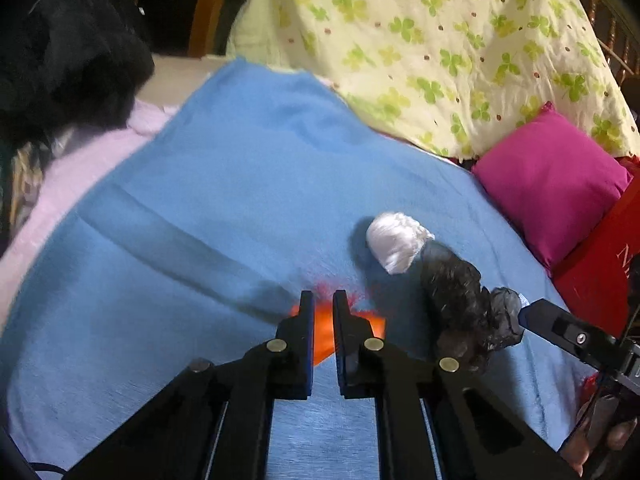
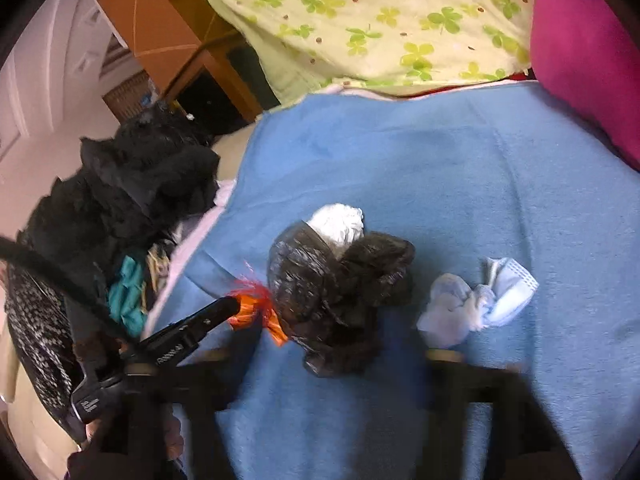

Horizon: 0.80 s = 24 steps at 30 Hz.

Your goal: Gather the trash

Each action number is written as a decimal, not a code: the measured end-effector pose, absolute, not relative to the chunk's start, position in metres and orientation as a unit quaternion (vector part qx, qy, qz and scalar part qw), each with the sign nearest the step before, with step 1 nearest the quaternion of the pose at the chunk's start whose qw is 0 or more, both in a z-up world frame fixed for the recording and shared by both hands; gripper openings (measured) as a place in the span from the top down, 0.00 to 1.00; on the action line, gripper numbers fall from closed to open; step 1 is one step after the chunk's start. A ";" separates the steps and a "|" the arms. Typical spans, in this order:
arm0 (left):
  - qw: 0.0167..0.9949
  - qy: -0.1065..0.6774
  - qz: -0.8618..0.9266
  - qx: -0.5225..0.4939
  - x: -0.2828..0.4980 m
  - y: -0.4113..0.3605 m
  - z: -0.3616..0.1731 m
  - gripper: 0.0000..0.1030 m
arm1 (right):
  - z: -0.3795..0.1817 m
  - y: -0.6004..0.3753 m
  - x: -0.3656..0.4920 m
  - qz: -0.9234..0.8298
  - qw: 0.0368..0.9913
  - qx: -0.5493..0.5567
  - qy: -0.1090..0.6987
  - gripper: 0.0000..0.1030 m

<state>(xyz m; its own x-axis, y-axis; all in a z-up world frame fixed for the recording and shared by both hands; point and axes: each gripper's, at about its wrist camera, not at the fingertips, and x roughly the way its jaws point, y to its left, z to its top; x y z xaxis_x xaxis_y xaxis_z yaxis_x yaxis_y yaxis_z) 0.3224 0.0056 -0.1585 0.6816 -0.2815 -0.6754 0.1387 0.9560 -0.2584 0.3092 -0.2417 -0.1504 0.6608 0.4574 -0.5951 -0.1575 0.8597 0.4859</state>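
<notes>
Left tongs (image 1: 320, 300) grasp orange wrapper (image 1: 324, 332); right tongs (image 2: 320, 364) released beside black bag (image 2: 320, 292).

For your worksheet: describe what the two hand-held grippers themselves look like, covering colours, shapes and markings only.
The left gripper is black plastic: two flat, tapering fingers with blue inner pads, on angular linkage arms with round silver pivot pins. The right gripper is the same black build with a silver screw head; its own camera shows it only as dark blur. Small white lettering on the left gripper's side is unreadable.

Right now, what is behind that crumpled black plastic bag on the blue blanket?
A white crumpled wad shows just behind the black plastic bag, touching it. Its lower part is hidden by the bag; under both, blue blanket.
</notes>
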 end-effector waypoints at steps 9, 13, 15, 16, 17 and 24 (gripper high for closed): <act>0.890 0.413 -0.118 -0.157 0.335 0.019 -0.177 0.65 | -0.197 -0.211 0.348 0.120 0.880 0.137 0.439 0.55; 0.889 0.412 -0.123 -0.155 0.337 0.012 -0.180 0.49 | -0.185 -0.214 0.339 0.119 0.892 0.122 0.419 0.62; 0.890 0.413 -0.123 -0.151 0.338 0.006 -0.183 0.36 | -0.173 -0.219 0.331 0.122 0.899 0.123 0.402 0.62; 0.890 0.415 -0.122 -0.146 0.339 0.003 -0.185 0.36 | -0.168 -0.222 0.328 0.125 0.901 0.126 0.395 0.62; 0.889 0.418 -0.123 -0.139 0.340 -0.001 -0.188 0.36 | -0.164 -0.224 0.326 0.127 0.903 0.129 0.389 0.62; 0.889 0.429 -0.132 -0.094 0.338 -0.018 -0.199 0.57 | -0.140 -0.232 0.302 0.113 0.919 0.101 0.363 0.62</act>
<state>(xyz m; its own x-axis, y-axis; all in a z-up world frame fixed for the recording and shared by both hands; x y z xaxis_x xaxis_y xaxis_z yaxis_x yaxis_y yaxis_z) 0.3379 -0.0183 -0.1988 0.5978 -0.3154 -0.7370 0.1544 0.9475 -0.2801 0.3023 -0.2318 -0.1404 0.7114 0.2808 -0.6443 -0.1339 0.9541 0.2680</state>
